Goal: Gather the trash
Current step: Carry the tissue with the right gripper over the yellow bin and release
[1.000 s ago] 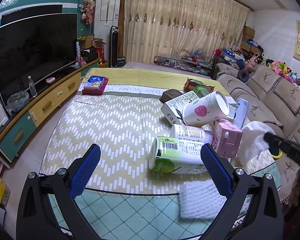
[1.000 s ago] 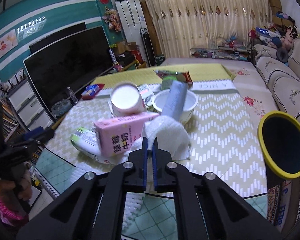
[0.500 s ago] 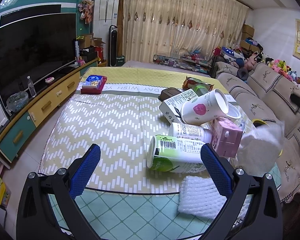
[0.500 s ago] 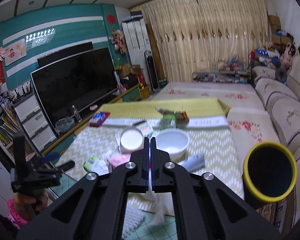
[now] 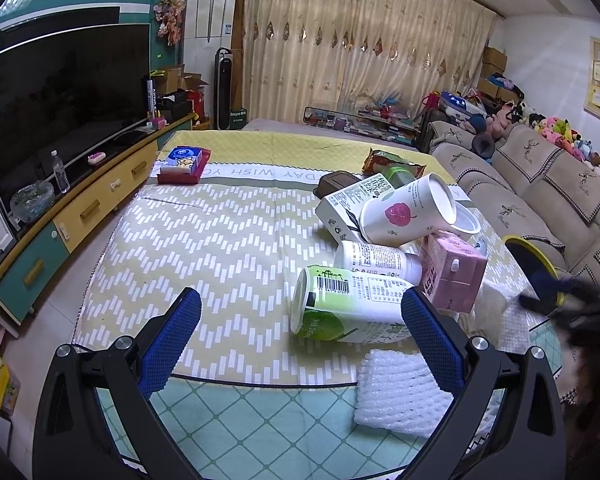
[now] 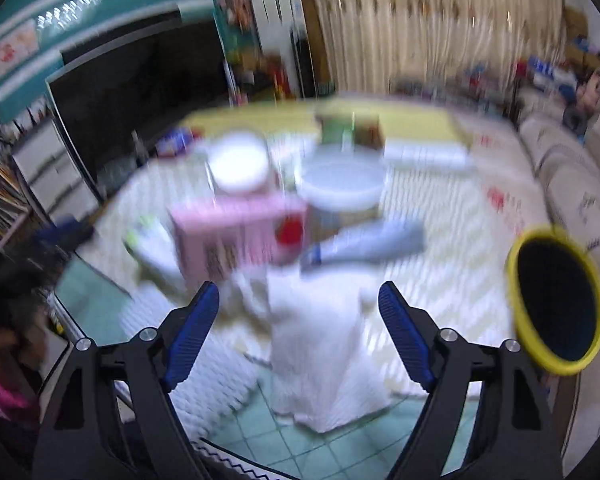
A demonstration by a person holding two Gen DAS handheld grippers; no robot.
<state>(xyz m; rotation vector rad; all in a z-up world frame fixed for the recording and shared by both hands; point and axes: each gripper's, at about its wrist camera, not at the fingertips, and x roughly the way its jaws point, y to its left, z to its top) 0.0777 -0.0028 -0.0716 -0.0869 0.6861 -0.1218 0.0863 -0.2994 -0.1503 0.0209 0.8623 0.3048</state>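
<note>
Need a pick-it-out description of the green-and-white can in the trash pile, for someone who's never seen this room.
Find the chevron-patterned table mat in front of the sofa; the trash pile sits at its sofa-side end. The green-and-white can lies on its side at the pile's near edge. It alone is green, with a barcode near its round end.
</note>
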